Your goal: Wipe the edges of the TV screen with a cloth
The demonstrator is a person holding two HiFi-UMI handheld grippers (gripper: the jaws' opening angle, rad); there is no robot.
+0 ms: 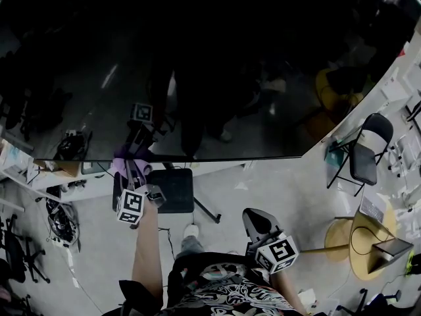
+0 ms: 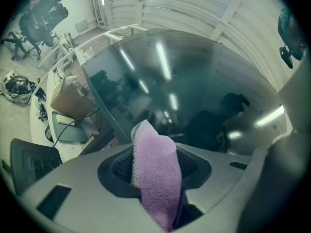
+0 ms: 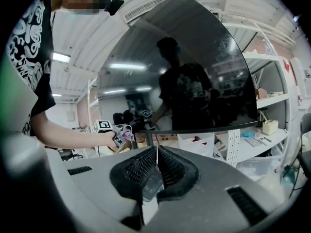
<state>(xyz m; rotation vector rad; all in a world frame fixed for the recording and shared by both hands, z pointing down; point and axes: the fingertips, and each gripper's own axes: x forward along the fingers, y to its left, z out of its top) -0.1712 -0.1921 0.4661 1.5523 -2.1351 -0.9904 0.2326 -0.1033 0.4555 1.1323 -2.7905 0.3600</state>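
A large dark TV screen (image 1: pixel 217 71) fills the upper head view; its bottom edge (image 1: pixel 217 158) runs across the middle. My left gripper (image 1: pixel 131 176) is shut on a purple cloth (image 1: pixel 123 166) right at that bottom edge, near the left end. In the left gripper view the purple cloth (image 2: pixel 156 176) hangs from between the jaws, with the TV screen (image 2: pixel 194 96) just ahead. My right gripper (image 1: pixel 260 229) hangs low and away from the screen, shut with nothing in it. The right gripper view shows its jaws meeting, the TV screen (image 3: pixel 194 72), and the left gripper (image 3: pixel 119 134) with the cloth (image 3: pixel 127 133) at the lower edge.
A black stand base (image 1: pixel 172 189) sits under the screen. A folding chair (image 1: pixel 365 153) and a round wooden table (image 1: pixel 375 239) with a laptop stand at right. Shelving (image 1: pixel 39 176) and cables lie at left; office chairs (image 1: pixel 16 252) stand at far left. White shelves (image 3: pixel 272 120) flank the screen.
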